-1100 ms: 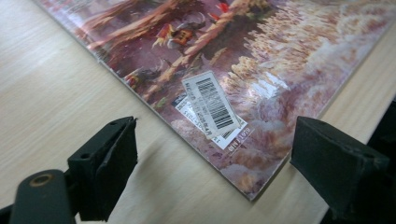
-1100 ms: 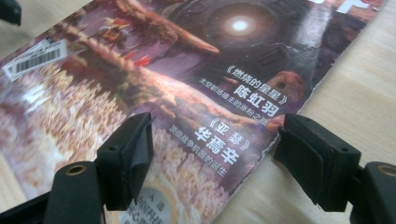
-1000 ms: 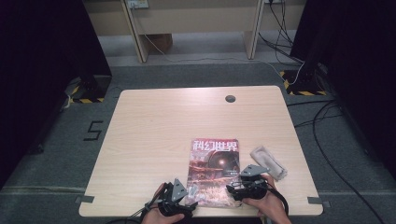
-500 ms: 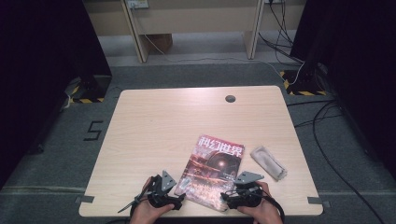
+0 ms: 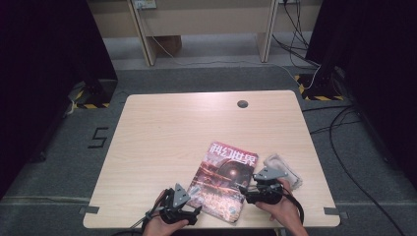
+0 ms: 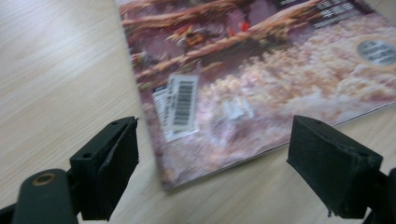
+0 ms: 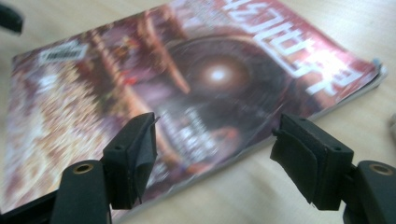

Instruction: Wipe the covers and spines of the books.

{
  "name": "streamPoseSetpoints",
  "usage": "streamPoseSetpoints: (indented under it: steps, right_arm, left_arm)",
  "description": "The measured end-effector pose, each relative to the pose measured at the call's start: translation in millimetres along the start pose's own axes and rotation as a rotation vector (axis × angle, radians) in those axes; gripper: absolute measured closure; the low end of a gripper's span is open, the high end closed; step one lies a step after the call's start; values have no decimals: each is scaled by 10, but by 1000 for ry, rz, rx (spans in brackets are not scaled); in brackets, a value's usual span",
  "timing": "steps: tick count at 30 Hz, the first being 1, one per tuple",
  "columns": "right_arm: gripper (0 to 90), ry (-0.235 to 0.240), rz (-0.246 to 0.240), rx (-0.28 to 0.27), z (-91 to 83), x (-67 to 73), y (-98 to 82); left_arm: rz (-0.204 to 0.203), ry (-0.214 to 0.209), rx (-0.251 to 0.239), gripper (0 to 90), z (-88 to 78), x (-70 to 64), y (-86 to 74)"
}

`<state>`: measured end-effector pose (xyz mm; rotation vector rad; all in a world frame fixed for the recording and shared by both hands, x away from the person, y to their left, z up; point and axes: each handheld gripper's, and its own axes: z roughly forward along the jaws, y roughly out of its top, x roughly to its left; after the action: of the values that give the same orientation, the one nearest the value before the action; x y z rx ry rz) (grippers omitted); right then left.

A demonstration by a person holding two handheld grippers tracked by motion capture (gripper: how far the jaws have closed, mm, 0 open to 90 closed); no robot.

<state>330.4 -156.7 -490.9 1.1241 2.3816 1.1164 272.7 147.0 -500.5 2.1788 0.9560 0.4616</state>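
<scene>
At the near edge of the counter (image 5: 162, 132), the left gripper (image 5: 193, 215) sits just beside the magazine's (image 5: 223, 180) near left corner, its jaws spread wide with nothing between them. In the left gripper view the magazine (image 6: 261, 79) lies flat on the wood, its near corner pointing between the two black pads and a white barcode label (image 6: 180, 105) close to that corner.

The right gripper (image 5: 242, 189) hovers at the magazine's near right edge. Its jaws are spread too and have just been closing a little; in the right gripper view the magazine (image 7: 196, 88) shows beyond and between them, and the pads do not press on it.

Just right of the magazine, beyond the right gripper, lies a clear plastic bag (image 5: 286, 168). Farther off, well apart from the magazine, a round cable hole (image 5: 242, 103) marks the counter's far edge.
</scene>
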Motion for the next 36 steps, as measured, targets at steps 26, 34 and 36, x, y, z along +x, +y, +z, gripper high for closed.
streamPoseSetpoints:
  steps: [26,34,36]
  right_arm:
    - [254,-86,85,86,930,-608,674]
    - [266,-74,86,79,905,-613,643]
    - [265,-81,85,84,895,-597,640]
  left_arm:
    - [49,-23,-10,164,184,-177,68]
    - [62,-36,-9,159,176,-189,59]
    - [62,-34,-10,141,183,-172,57]
